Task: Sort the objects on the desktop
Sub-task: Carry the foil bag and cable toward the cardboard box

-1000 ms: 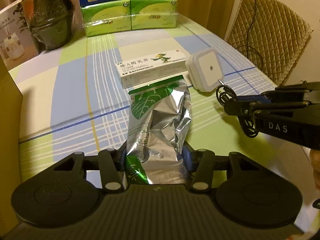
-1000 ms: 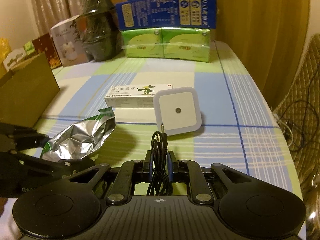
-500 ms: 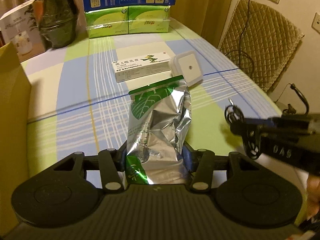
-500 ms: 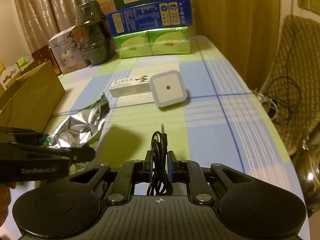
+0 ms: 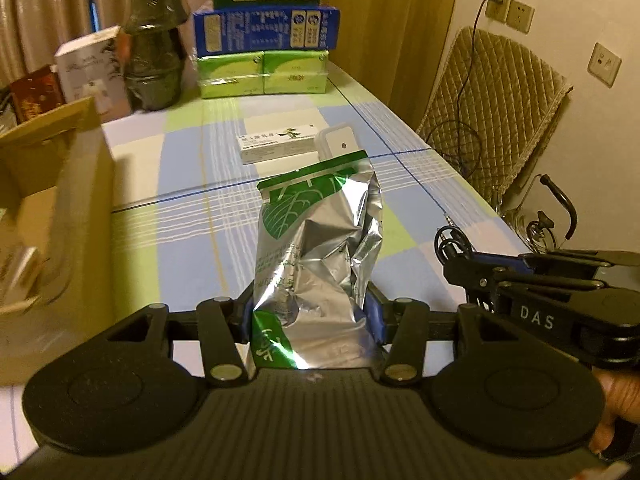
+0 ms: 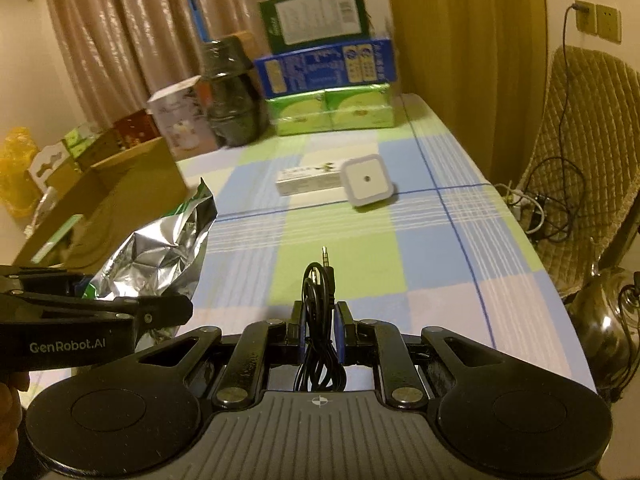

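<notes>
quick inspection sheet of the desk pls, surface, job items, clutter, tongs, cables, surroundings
surface: checked tablecloth, mostly bare.
job's things: white medicine box lying beside square night light; their contact unclear.
clutter: cardboard box at left edge; green packs, blue box, dark wrapped jar at far end.
tongs: left tongs shut on foil pouch; right tongs shut on coiled audio cable.
cables: wires by padded chair.
surroundings: curtains, wall sockets.
</notes>
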`<action>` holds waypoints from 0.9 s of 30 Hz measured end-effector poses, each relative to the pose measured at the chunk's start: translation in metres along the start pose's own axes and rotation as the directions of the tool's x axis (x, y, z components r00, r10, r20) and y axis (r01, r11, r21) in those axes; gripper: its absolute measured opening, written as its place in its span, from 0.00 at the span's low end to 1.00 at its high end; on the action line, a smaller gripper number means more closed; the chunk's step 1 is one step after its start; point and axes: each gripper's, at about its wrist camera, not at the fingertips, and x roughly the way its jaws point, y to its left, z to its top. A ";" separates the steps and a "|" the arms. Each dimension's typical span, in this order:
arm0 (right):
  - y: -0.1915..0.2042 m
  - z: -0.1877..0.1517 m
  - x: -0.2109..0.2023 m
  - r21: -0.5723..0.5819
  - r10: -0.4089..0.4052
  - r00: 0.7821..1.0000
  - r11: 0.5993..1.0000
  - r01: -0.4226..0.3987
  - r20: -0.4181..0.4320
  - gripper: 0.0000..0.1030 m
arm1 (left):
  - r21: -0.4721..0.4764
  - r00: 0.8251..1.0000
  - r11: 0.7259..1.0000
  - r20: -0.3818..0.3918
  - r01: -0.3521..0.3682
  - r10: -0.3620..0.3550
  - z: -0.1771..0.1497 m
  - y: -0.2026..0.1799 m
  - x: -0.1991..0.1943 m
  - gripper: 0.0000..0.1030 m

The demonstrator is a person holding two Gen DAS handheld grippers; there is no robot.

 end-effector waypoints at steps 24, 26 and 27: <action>0.127 -0.004 -0.011 -0.124 0.266 0.964 0.956 -0.267 -0.023 0.11 | -0.099 0.971 0.968 0.045 -0.230 0.235 -0.046 0.073 -0.124 0.45; 0.143 -0.001 -0.008 -0.143 0.284 0.959 0.948 -0.284 -0.022 0.10 | -0.113 0.964 0.961 0.052 -0.252 0.259 -0.047 0.086 -0.134 0.45; 0.151 0.000 -0.007 -0.150 0.293 0.956 0.944 -0.293 -0.024 0.10 | -0.122 0.960 0.956 0.057 -0.265 0.274 -0.047 0.094 -0.140 0.45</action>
